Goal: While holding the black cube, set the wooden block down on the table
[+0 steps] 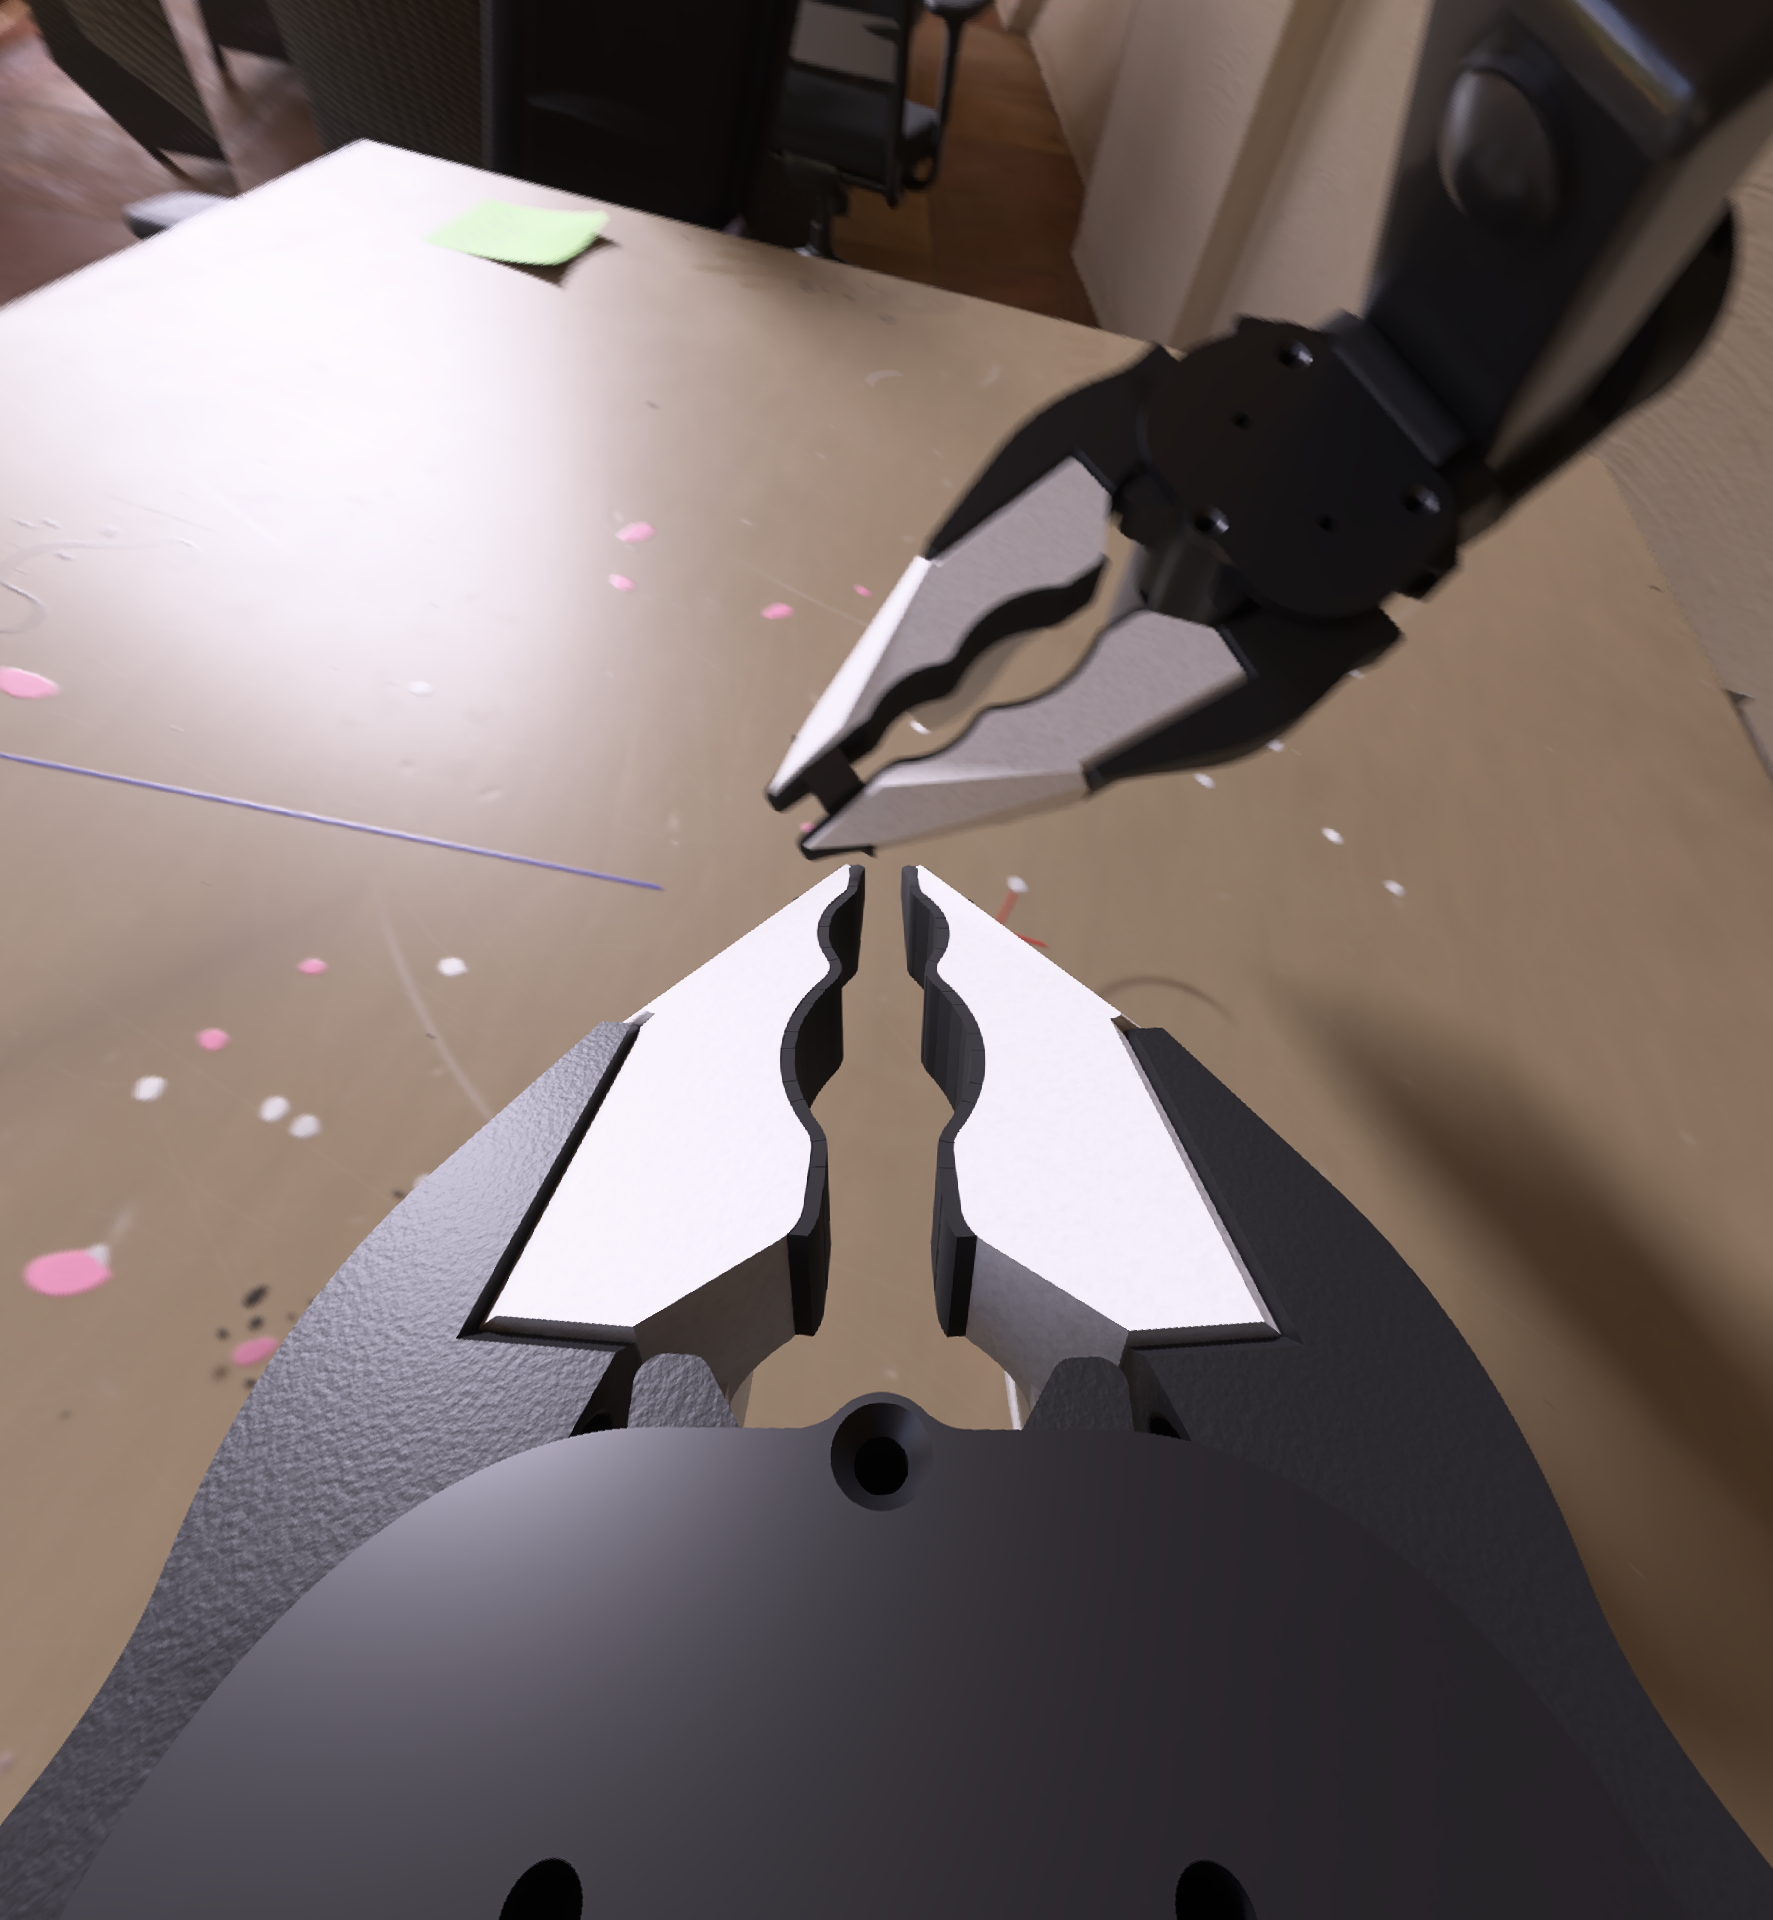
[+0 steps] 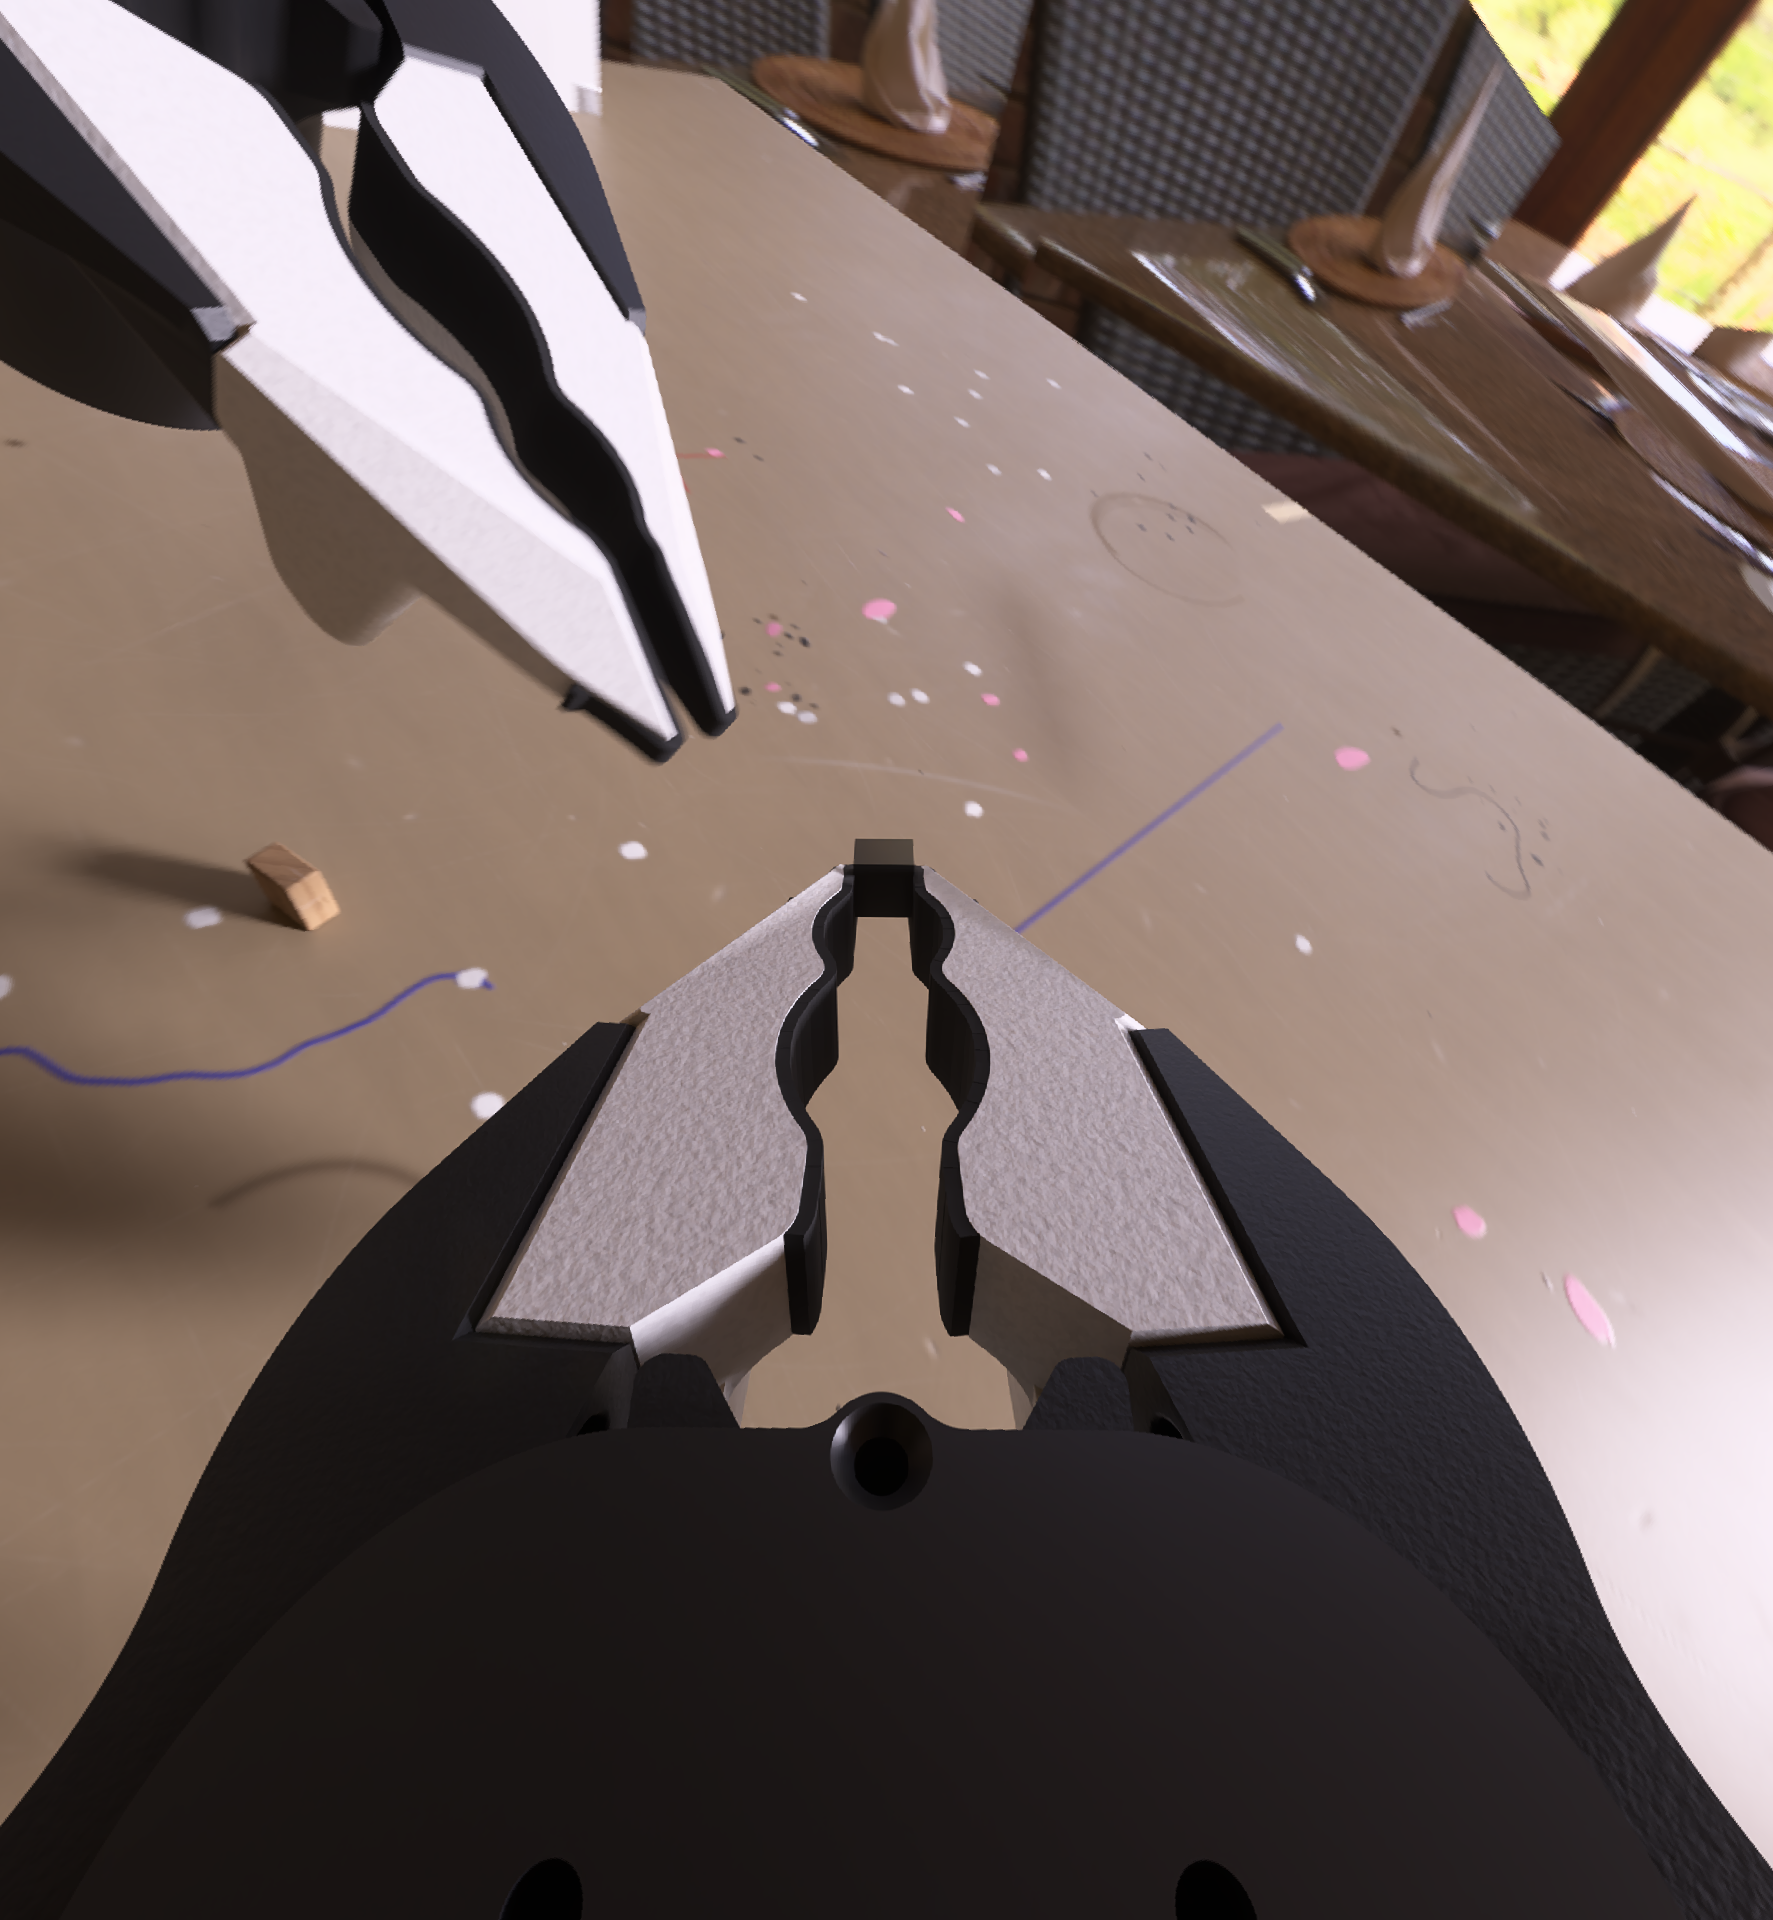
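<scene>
Right jaws (image 2: 883, 883): mine, nearest the lens in the right wrist view; closed on the black cube (image 2: 883, 871), which sits pinched at the very tips and held clear above the bench (image 2: 1277, 1039).
Left jaws (image 1: 882, 878): mine also; nearly closed, with only a narrow slit between the tips and nothing in it. In the right wrist view they (image 2: 695, 722) hang in from the upper left, above the bench.
Relation of the two: in the left wrist view the right jaws (image 1: 828, 821) point toward my left tips, close to them.
Wooden block (image 2: 295, 885): lying on the bench, tilted on one edge, free of both jaws, to the left of the right jaws and well apart from them.
Bench surface: tan, flecked with pink and white paint spots; a thin blue line (image 1: 326, 821) runs across it.
Green paper (image 1: 518, 234): flat near the far edge of the bench.
</scene>
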Controlling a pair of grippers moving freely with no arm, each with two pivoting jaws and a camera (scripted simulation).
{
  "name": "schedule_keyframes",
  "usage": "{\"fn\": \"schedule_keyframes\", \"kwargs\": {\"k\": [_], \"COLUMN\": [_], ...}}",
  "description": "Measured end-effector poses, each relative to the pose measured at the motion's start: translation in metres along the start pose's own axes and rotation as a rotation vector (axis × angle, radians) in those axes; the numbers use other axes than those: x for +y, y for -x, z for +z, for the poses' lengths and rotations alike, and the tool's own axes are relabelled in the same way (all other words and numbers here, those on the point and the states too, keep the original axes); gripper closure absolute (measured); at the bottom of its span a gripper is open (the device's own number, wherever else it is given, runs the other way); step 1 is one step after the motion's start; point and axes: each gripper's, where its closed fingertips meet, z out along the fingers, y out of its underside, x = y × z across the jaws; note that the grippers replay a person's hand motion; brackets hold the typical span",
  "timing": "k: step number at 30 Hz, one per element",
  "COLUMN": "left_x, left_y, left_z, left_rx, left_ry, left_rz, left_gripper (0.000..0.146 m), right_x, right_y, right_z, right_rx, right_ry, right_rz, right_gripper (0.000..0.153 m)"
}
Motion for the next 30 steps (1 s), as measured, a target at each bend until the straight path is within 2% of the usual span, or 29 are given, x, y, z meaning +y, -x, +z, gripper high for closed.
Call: {"fn": "schedule_keyframes", "kwargs": {"k": [3, 6, 10, 13, 23, 30], "left_x": [-0.007, -0.007, -0.004, -0.003, 0.001, 0.003], "left_y": [0.012, 0.011, 0.014, 0.013, 0.018, 0.02], "left_z": [0.007, 0.01, 0.005, 0.006, 0.01, 0.011], "left_rx": [-0.044, -0.033, -0.07, -0.028, -0.004, 0.045], "left_ry": [-0.063, -0.127, -0.142, -0.158, -0.161, -0.163], "left_rz": [0.0, -0.073, -0.091, -0.179, -0.258, -0.351], "left_gripper": [0.141, 0.141, 0.142, 0.142, 0.142, 0.142], "right_x": [0.009, 0.006, 0.0, -0.002, 0.002, 0.002], "right_y": [-0.006, -0.009, -0.005, -0.003, -0.003, -0.01], "right_z": [-0.001, -0.001, 0.001, 0.002, 0.007, 0.007], "right_rx": [0.052, 0.078, 0.068, 0.061, 0.099, 0.217], "right_ry": [0.035, 0.018, -0.012, -0.018, 0.02, 0.063], "right_rz": [0.058, 0.1, 0.143, 0.147, 0.075, -0.127], "right_gripper": [0.144, 0.144, 0.144, 0.144, 0.144, 0.144]}}
